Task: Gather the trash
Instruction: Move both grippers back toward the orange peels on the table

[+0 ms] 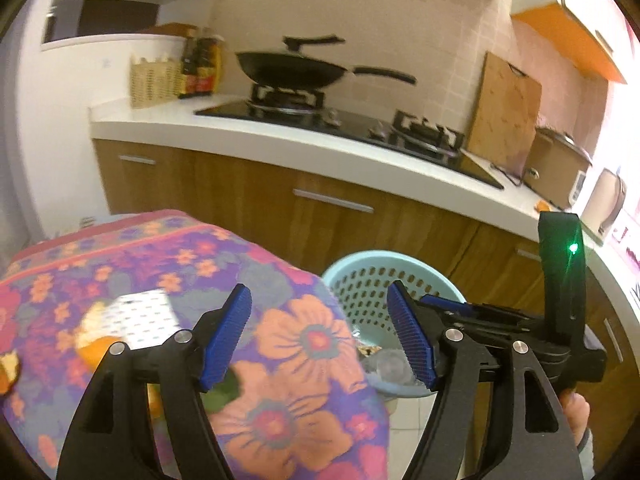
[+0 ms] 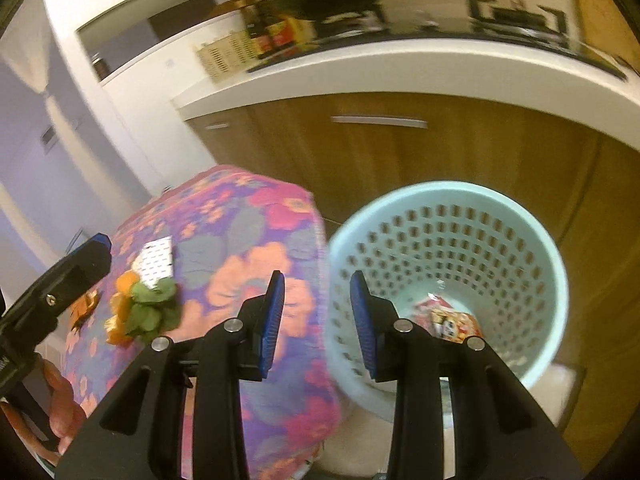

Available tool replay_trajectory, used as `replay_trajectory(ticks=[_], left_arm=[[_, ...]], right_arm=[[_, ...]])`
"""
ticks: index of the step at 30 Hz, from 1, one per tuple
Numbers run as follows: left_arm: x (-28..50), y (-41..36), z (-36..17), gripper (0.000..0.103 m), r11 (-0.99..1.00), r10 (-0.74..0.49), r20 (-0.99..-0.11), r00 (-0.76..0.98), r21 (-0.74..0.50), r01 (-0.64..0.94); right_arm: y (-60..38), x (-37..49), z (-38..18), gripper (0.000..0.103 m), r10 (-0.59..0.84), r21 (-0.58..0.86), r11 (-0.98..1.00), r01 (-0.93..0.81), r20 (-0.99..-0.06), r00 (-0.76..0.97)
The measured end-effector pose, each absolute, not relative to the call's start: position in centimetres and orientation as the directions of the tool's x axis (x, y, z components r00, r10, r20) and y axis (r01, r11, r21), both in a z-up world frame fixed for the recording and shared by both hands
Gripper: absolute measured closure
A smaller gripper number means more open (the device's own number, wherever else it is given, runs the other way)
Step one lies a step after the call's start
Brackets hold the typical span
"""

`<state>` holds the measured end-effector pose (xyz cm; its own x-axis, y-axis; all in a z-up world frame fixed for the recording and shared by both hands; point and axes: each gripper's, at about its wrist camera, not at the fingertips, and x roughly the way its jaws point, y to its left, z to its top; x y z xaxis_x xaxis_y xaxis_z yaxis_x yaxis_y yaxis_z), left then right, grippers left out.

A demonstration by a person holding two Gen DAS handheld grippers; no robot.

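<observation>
On floral cloth point(image 2: 248, 240), orange peel point(image 2: 127, 282), green leaves point(image 2: 154, 308), white packet point(image 2: 157, 262)

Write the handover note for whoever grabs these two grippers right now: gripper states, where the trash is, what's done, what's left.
Left gripper: open, empty, above the edge of the flower-patterned tablecloth.
Right gripper: jaws apart, nothing between them, between the table edge and the pale blue perforated plastic basket.
Done: a colourful snack wrapper lies in the basket.
Left: orange peel pieces, green leaves and a white dotted packet lie on the cloth.
</observation>
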<state>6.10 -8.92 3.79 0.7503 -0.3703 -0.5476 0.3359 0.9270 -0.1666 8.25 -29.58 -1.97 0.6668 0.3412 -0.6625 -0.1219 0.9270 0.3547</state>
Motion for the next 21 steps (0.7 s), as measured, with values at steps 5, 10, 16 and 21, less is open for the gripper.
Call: replay_trajectory(ticks=[5,10,16,21], left_arm=[[4.5,-4.1,4.5,0.029,0.947,-0.322,-0.535,0.781,-0.183,0.265],[3.2,0.7,4.5,0.024,0.966,-0.256,-0.527,0.811,-0.178,0.189],[2.6,6.3,2.8,0.024,0.968,-0.224,-0.549,0.805,-0.219,0.12],[3.4,9.2,0.0,0.024,0.945,-0.278,-0.588,0.76,-0.311,0.105]], right_arm=[[-24.5,8.0,-0.6,0.059,0.373,0.296,0.926,-0.233,-0.64,0.672],[-19.7,7.6,0.3,0.059,0.409,0.231,0.911,-0.343,-0.621,0.668],[-15.4,7.7,-0.1,0.059,0.439,0.185,0.887,-0.423,-0.621,0.649],[-12.8,8.1,-1.1,0.059,0.449,0.159,0.873,-0.461,-0.631,0.633]])
